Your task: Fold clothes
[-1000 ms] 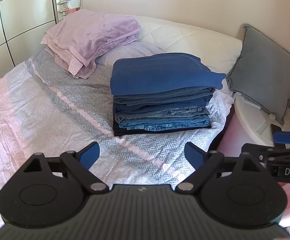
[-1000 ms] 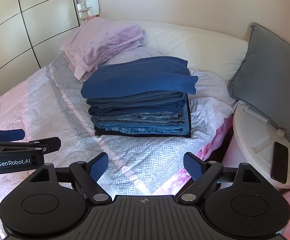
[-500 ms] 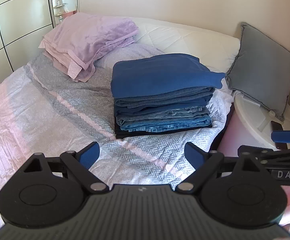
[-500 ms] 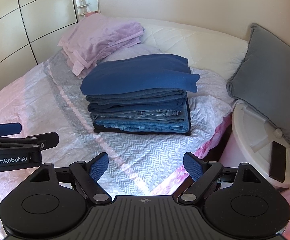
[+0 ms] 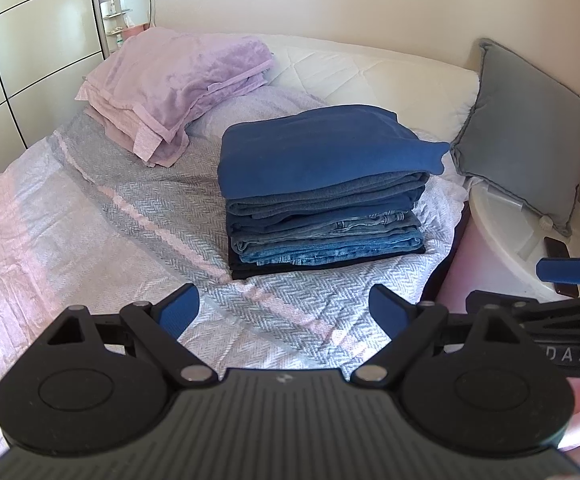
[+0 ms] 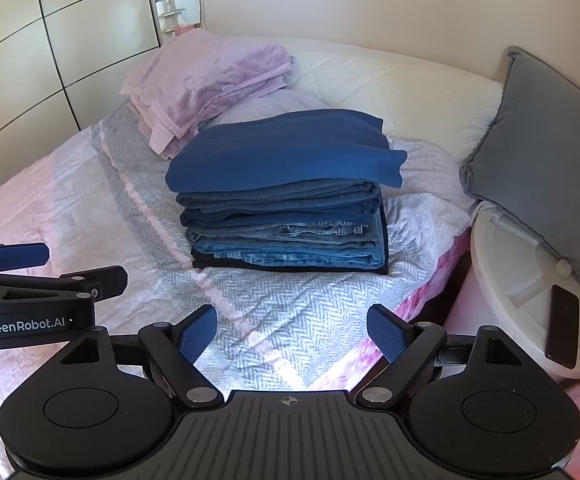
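Since 1 second ago I've drifted slightly closer; folded stack (image 5: 323,190) sits mid-frame on the bed (image 5: 90,216), finished-looking. Left hand-held gripper (image 5: 284,310) and right hand-held gripper (image 6: 291,332) hover spread apart, empty.

My left tool (image 5: 284,312) hangs over the near part of the bed (image 5: 90,216), its blue-padded fingers (image 5: 178,310) spread wide with nothing between them. Ahead of it a neat stack of folded clothes (image 5: 325,196) sits on the grey herringbone blanket (image 5: 274,304): a dark blue top on top, denim layers under it, something black at the bottom. Behind and left of the stack lies a folded lilac pile (image 5: 178,84). A grey cushion (image 5: 529,132) leans on a white round stand (image 5: 521,252) beside the bed. My right tool (image 5: 561,284) pokes in from the right edge, one blue fingertip showing.
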`<state>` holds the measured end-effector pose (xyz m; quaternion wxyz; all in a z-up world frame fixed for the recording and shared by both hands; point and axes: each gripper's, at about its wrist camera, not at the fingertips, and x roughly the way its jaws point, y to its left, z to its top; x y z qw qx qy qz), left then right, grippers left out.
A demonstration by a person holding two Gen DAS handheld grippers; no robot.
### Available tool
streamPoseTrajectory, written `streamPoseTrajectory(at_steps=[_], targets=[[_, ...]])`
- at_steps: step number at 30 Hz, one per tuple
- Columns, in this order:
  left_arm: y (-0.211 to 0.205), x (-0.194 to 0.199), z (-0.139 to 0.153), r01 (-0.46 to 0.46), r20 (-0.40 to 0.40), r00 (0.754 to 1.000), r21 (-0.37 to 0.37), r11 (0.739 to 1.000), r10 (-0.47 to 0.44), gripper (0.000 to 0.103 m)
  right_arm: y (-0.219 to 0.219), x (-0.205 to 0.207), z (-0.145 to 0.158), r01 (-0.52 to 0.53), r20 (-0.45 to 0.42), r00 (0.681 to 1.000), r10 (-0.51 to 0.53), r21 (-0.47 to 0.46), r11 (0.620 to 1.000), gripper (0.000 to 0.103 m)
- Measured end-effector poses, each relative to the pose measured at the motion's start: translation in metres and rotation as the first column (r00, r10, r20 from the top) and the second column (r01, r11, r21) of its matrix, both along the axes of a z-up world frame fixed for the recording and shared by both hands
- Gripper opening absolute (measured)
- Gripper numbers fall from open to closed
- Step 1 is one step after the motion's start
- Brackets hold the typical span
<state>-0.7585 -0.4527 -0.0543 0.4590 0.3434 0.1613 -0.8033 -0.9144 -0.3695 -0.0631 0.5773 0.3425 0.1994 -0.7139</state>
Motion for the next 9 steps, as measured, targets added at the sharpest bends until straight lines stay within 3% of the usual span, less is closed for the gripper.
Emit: streamPoseTrajectory(at_steps=[9], targets=[[0.0005,-0.007,-0.0014,-0.003,-0.008,1.0,0.006,1.0,0.003,0.09,0.0006,-0.0054,-0.0029,-0.008,0.002,1.0,0.008,0.002,1.0,0.085]])
